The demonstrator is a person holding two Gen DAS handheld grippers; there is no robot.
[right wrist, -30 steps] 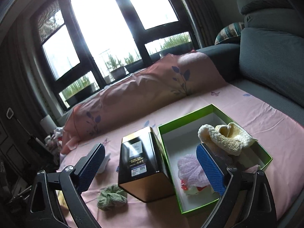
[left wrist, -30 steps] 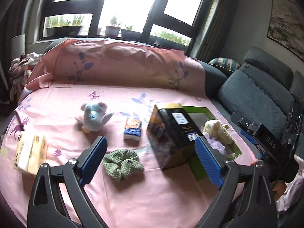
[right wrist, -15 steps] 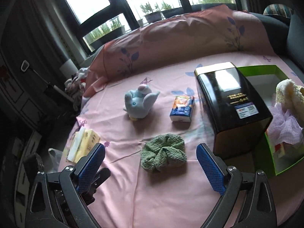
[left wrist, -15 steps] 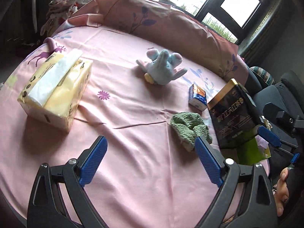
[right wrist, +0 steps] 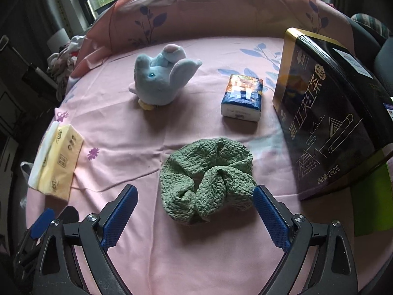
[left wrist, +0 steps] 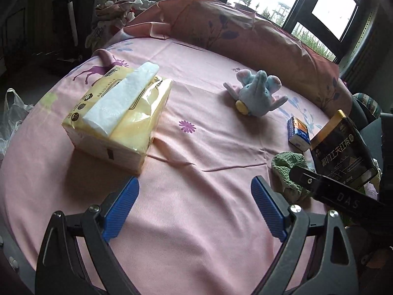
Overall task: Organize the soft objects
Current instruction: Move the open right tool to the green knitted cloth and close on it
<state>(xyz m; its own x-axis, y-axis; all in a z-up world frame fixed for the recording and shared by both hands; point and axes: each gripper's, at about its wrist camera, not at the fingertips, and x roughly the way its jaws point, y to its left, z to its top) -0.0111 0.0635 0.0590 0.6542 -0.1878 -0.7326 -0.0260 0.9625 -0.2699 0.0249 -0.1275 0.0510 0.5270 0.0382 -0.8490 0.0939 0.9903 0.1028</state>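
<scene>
On pink cloth point(right wrist: 196, 258): right gripper point(right wrist: 194, 211) closing around scrunchie point(right wrist: 207, 179), not gripping; left gripper point(left wrist: 195, 209) wide, empty. Plush point(right wrist: 159, 81), tissues point(right wrist: 242, 98) unsorted.

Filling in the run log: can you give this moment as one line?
right gripper: jaws closing, not yet gripping, green knitted cloth just ahead | left gripper: open, empty, over pink sheet | plush toy, tissue packs untouched
</scene>
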